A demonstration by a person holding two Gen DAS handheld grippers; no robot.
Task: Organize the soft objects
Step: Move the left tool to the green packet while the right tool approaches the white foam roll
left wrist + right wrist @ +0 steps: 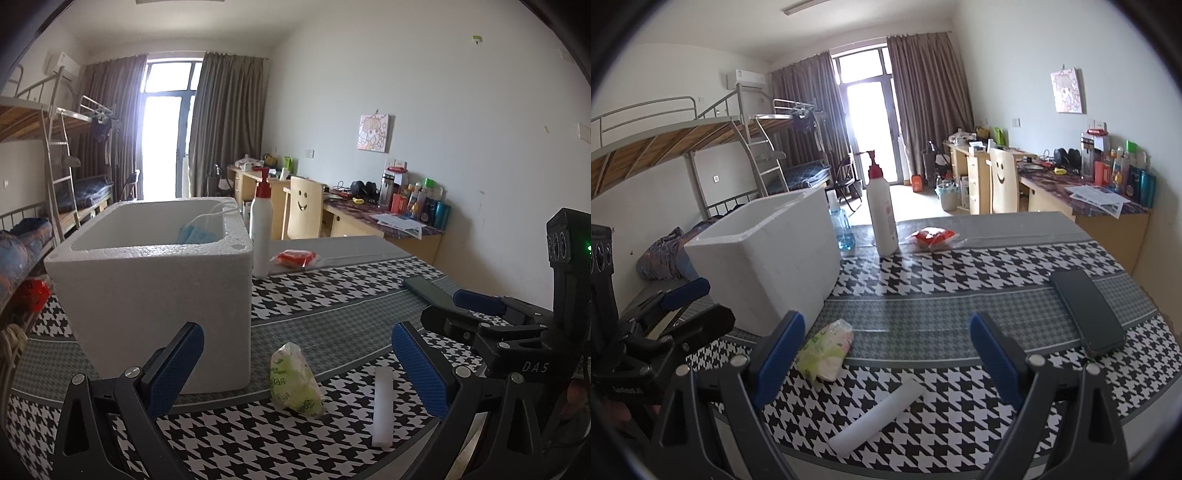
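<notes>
A green-and-white soft tissue pack lies on the houndstooth tablecloth, right beside the front corner of a white foam box. Blue face masks rest inside the box. My left gripper is open and empty, hovering just short of the pack. A white foam stick lies to the pack's right. My right gripper is also open and empty, with the foam stick low between its fingers and the tissue pack by its left finger. A red soft packet sits farther back.
A white pump bottle with a red collar stands behind the foam box. A dark phone lies at the right on the table. Bunk beds fill the left wall, and a cluttered desk and a smiley chair stand beyond the table.
</notes>
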